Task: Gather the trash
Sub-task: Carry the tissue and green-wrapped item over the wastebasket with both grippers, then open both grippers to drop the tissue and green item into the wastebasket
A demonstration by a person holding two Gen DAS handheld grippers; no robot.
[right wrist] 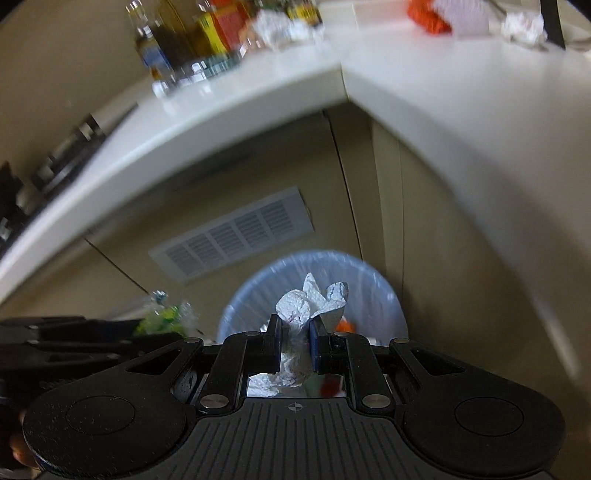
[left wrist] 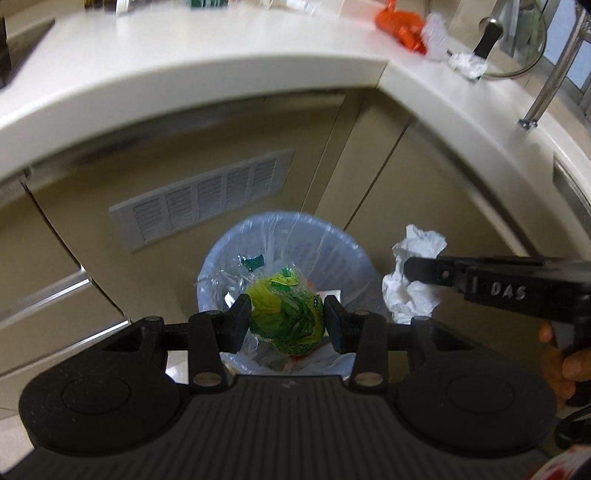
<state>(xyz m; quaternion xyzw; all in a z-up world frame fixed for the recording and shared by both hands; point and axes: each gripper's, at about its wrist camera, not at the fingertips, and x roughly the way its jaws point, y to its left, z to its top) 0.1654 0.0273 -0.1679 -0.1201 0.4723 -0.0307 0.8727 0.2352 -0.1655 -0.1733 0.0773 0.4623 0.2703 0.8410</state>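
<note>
Already both hands carry trash above the lined blue waste basket (left wrist: 218, 258), which stands on the floor against the cabinet at the counter's corner. The left gripper (left wrist: 288, 317) is clamped on a crumpled green wrapper (left wrist: 284, 314), hanging over the basket's mouth, and the right gripper (right wrist: 295, 345) is pinched narrow around a crumpled white paper towel (right wrist: 310, 302), held at three o'clock of the wrapper in the left view. Inside the basket some scraps lie on the liner (a green piece, something orange). Neither load has been let go yet. Up on the white countertop (left wrist: 221, 48) more remains: an orange wrapper (left wrist: 399, 26) at one o'clock and a white paper wad (left wrist: 467, 64) beside it, so I judge the job roughly midway.
</note>
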